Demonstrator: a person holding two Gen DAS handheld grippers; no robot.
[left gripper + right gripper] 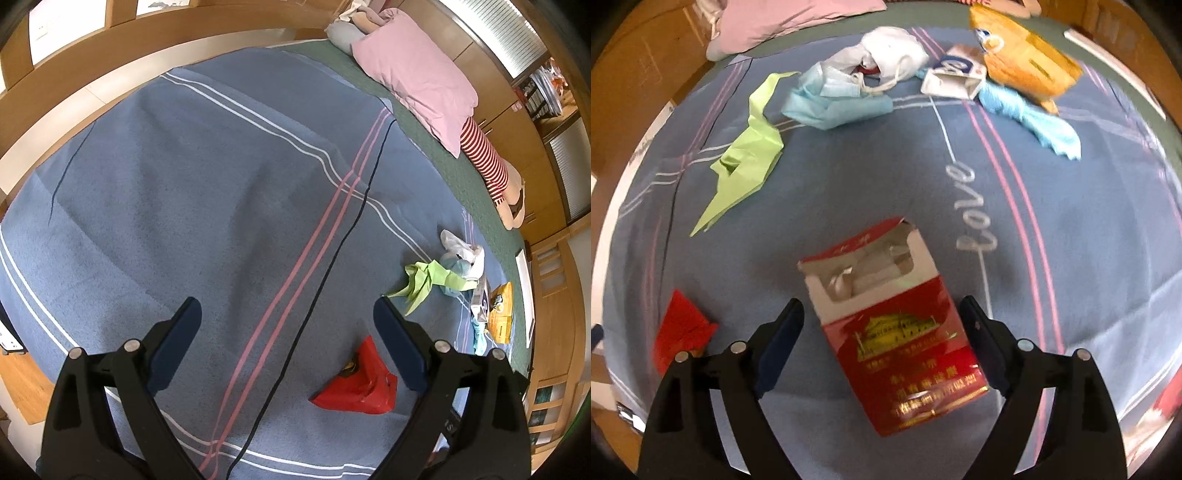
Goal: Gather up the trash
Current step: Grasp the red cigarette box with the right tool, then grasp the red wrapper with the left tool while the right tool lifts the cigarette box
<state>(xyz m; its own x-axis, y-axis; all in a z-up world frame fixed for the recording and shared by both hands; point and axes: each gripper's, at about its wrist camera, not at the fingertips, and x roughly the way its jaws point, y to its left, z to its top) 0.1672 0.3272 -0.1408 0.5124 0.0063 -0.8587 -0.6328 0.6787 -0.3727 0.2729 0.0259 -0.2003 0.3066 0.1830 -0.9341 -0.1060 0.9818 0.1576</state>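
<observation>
So the whole thing was on a bed covered with a big blue-grey blanket (184, 184) with white and pink stripes, and a pink rectangular pillow (417, 81) sat at the far end against the wooden cupboards.

The trash was scattered over the blanket. In the right wrist view, the biggest bit was a crumpled orange-yellow paper bag (1027, 55) at the far right, touching a small white carton with a blue logo (955, 79). A scrap of light blue cloth (1034, 118) lay just below those. A pale blue face mask (834, 99) was bunched up against a white plastic bag (894, 51), and a creased light green sheet of paper (746, 158) lay off to the left.

Closer in, an open red cigarette pack with gold print (905, 343) lay flat on the blanket, right between the fingers of the right tongs (881, 317). Those were spread wide, with gaps on both sides of the pack, nothing clamped.

A crumpled red paper wrapper (358, 384) lay near the left tongs (288, 317), just inside the right finger. They were wide apart too and holding nothing, hanging over bare blanket.
</observation>
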